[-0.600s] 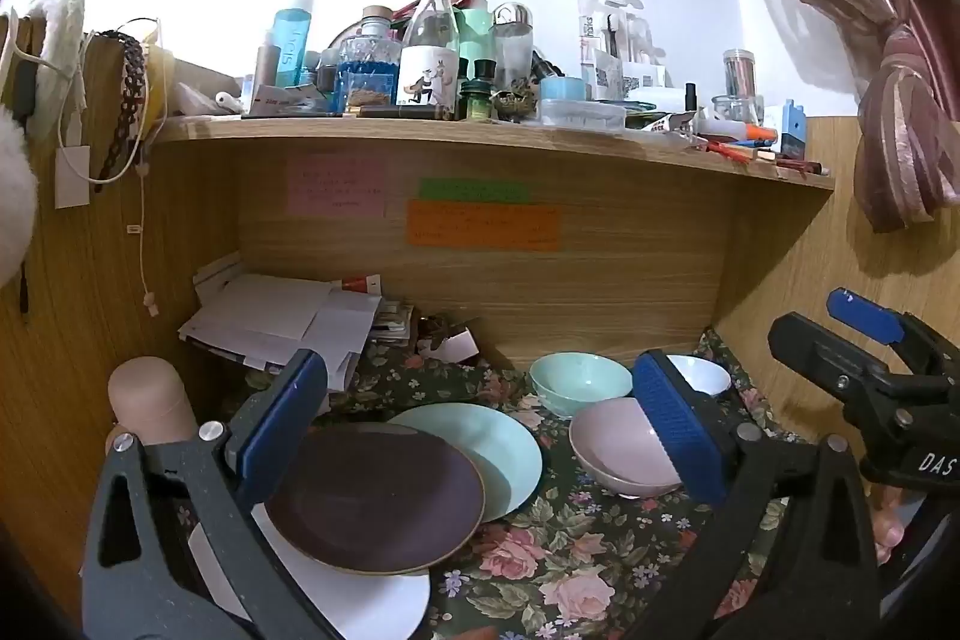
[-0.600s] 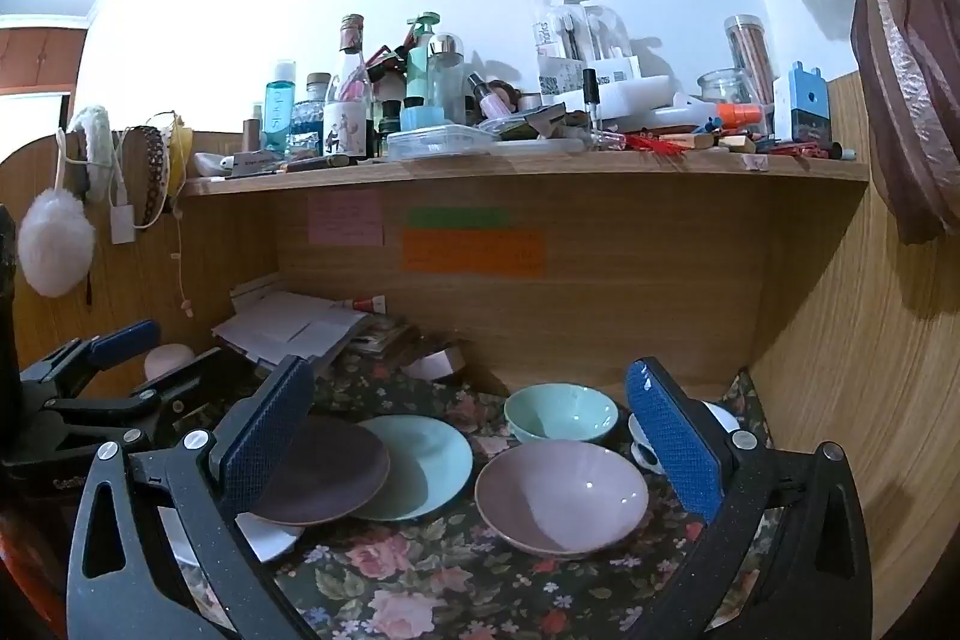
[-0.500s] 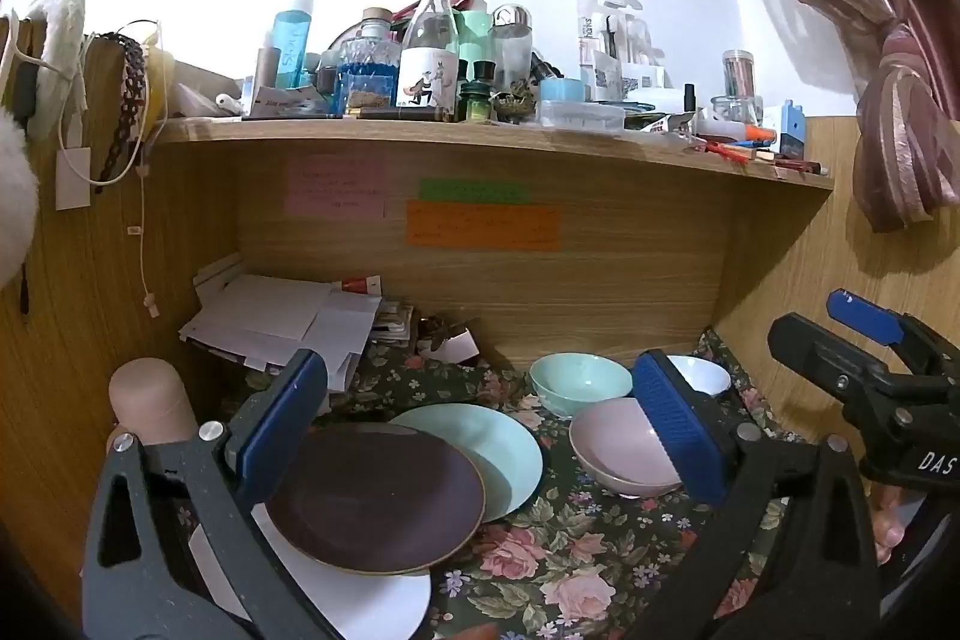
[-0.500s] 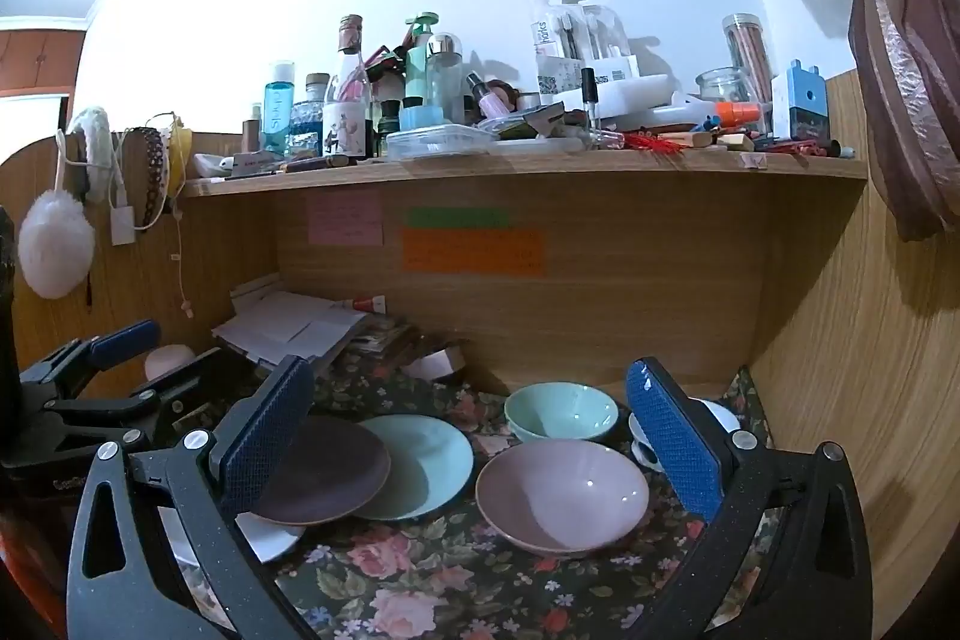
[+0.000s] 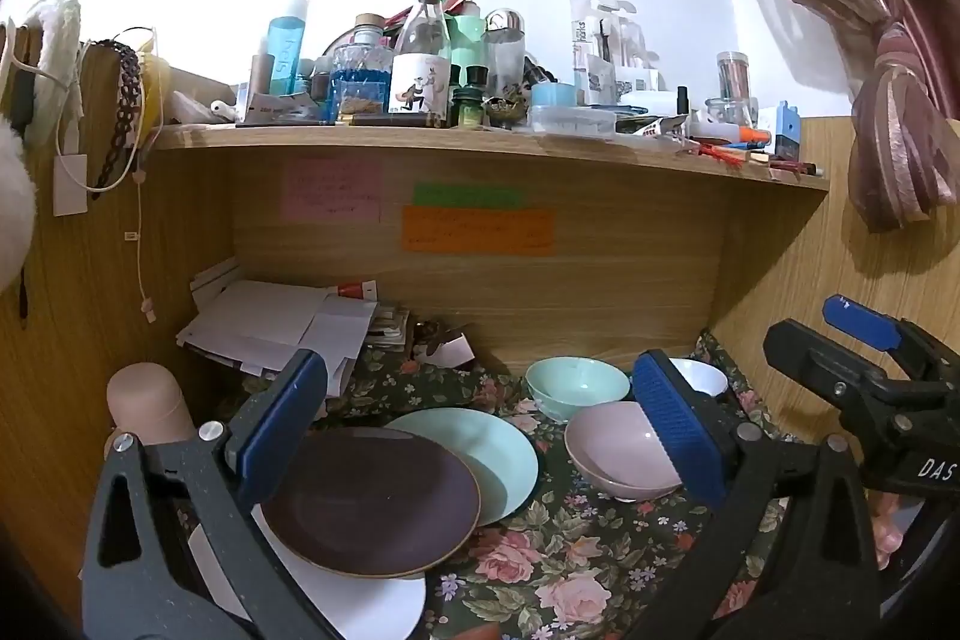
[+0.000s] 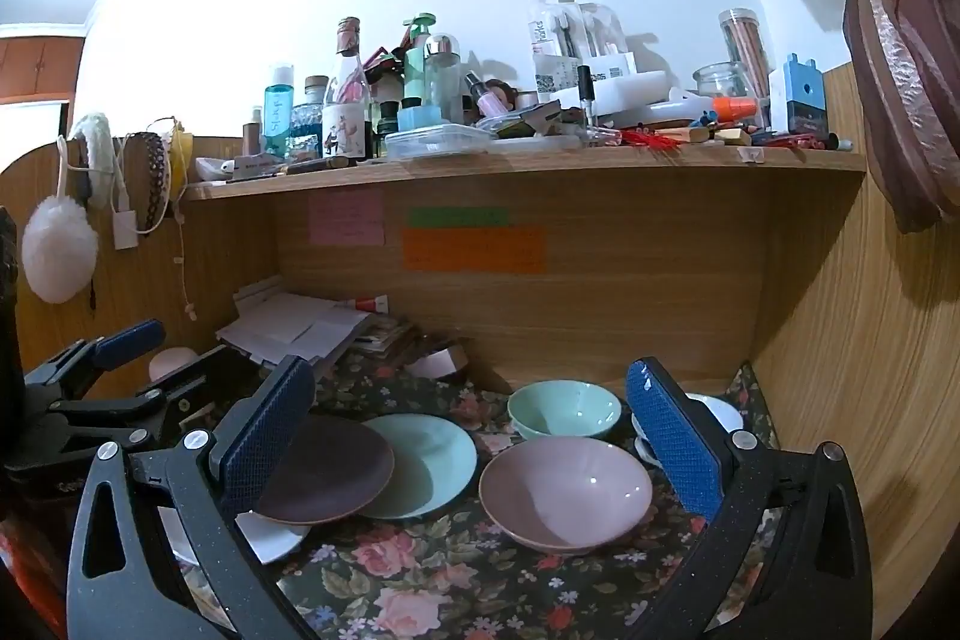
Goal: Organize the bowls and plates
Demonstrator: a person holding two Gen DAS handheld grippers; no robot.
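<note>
On the floral cloth lie a dark brown plate (image 5: 372, 502) overlapping a mint plate (image 5: 498, 454) and a white plate (image 5: 372, 604). To the right stand a pink bowl (image 5: 618, 454), a mint bowl (image 5: 576, 385) and a white bowl (image 5: 702, 376). My left gripper (image 5: 480, 436) is open and empty above the plates. My right gripper (image 6: 474, 442) is open and empty in front of the pink bowl (image 6: 564, 490), mint bowl (image 6: 564, 409), mint plate (image 6: 426, 460) and brown plate (image 6: 330, 472).
A wooden alcove wall (image 5: 600, 280) closes the back and sides. A paper stack (image 5: 276, 328) and a pink cylinder (image 5: 150, 406) sit at the back left. The shelf above (image 5: 480, 142) is crowded with bottles. The right gripper shows at the left view's right edge (image 5: 870, 388).
</note>
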